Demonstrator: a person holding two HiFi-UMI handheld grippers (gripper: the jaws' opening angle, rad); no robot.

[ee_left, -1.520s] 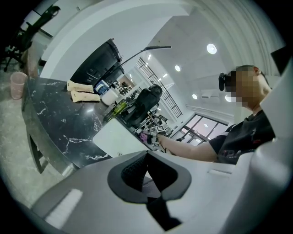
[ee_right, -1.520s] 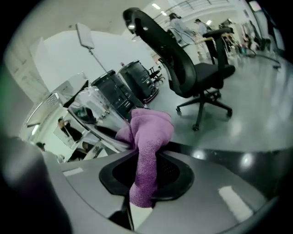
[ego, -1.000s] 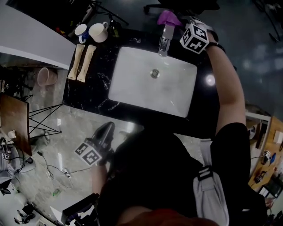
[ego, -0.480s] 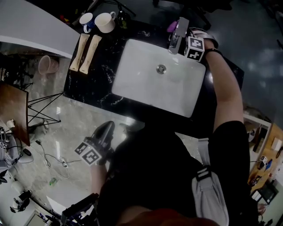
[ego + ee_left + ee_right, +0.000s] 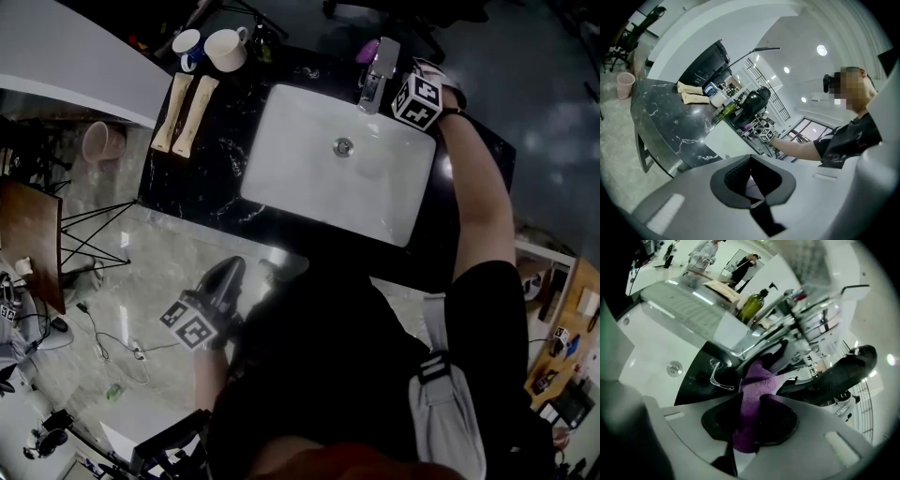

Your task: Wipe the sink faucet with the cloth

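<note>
While the right hand-held gripper [image 5: 751, 420] clamps the cloth [image 5: 757, 378] just beside the faucet [image 5: 378, 66], it is nearer; the left hand-held gripper [image 5: 750, 180], shut and empty, hangs well apart.

The right arm [image 5: 480, 202] reaches straight out from the shoulder. The forearm is bare below a short black sleeve [image 5: 487, 300], and a dark band [image 5: 452, 111] circles the wrist. The right hand-held gripper [image 5: 751, 404] tilts steeply downward at the end of that reach, its marker cube [image 5: 417, 101] uppermost in the head view. Its jaws are clamped on a purple cloth [image 5: 757, 380] that fills the gap between them and sticks out past the tips. The left hand-held gripper [image 5: 225, 277] is held low and close to the body, well apart from the right one, pointing a little below level. Its arm is mostly hidden under the torso. Its jaws are pressed together with nothing between them.
</note>
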